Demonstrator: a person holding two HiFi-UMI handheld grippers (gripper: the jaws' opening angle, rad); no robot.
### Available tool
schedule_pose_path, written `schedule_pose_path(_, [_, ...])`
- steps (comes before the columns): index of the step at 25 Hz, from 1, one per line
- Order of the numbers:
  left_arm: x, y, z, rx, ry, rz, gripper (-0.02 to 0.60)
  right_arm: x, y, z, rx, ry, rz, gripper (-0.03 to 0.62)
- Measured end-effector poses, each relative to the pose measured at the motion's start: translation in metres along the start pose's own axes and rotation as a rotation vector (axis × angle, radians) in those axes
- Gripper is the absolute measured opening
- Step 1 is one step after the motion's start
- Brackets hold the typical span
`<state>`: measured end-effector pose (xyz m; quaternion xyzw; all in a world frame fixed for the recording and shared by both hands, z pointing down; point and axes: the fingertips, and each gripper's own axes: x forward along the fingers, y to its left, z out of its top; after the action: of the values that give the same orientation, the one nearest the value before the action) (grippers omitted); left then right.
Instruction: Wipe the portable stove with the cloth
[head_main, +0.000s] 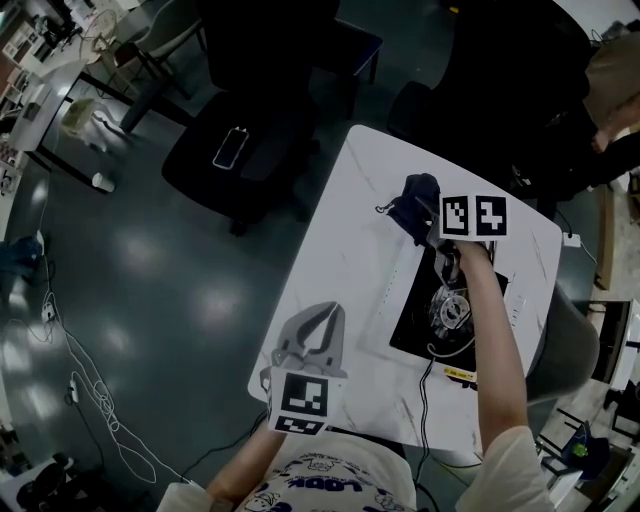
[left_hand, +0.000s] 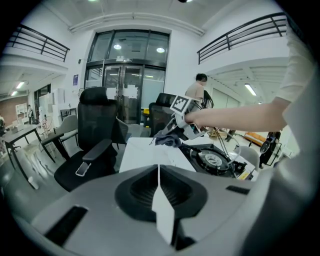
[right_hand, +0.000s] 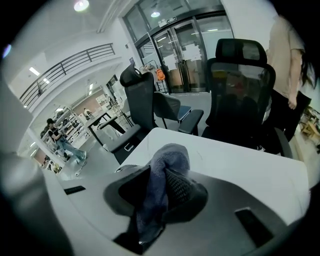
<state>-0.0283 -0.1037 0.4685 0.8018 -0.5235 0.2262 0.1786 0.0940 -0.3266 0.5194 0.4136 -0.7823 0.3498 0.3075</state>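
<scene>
Cloth (right_hand: 172, 155) clamped in right tool (right_hand: 162, 175), just beside portable stove (head_main: 450, 312), left tool (left_hand: 159, 172) jaws together

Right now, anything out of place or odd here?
Nothing spilled or damaged. One oddity: a smartphone lies loose on the seat of the black office chair beside the table. The portable stove sits flat; the cloth is clamped in the right gripper.

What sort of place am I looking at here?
Probably an open office or lab hall, not a kitchen: black office chairs, tall glass doors, balcony railings, and the portable stove sitting on a white work table.
</scene>
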Motion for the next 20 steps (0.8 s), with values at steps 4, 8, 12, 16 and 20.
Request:
schedule_pose_path(4, [-0.001, 0.001, -0.001, -0.004, 0.0, 0.004, 0.021, -0.006, -0.012, 0.008, 0.007, -0.039, -0.041, 0.092])
schedule_pose_path(8, [0.0, -0.001, 0.0, -0.004, 0.002, 0.002, 0.021, -0.014, -0.024, 0.007, 0.012, -0.029, -0.044, 0.091])
schedule_pose_path(12, [0.002, -0.007, -0.001, 0.0, 0.005, -0.008, 0.021, -0.02, -0.032, -0.006, 0.018, 0.003, -0.037, 0.091])
schedule_pose_path(16, [0.004, -0.018, 0.001, 0.013, 0.003, -0.026, 0.021, -0.025, -0.049, -0.022, -0.027, 0.038, -0.097, 0.091])
schedule_pose_path(20, [0.004, -0.024, 0.001, 0.021, 0.006, -0.038, 0.021, -0.031, -0.059, -0.035, -0.066, 0.064, -0.133, 0.091])
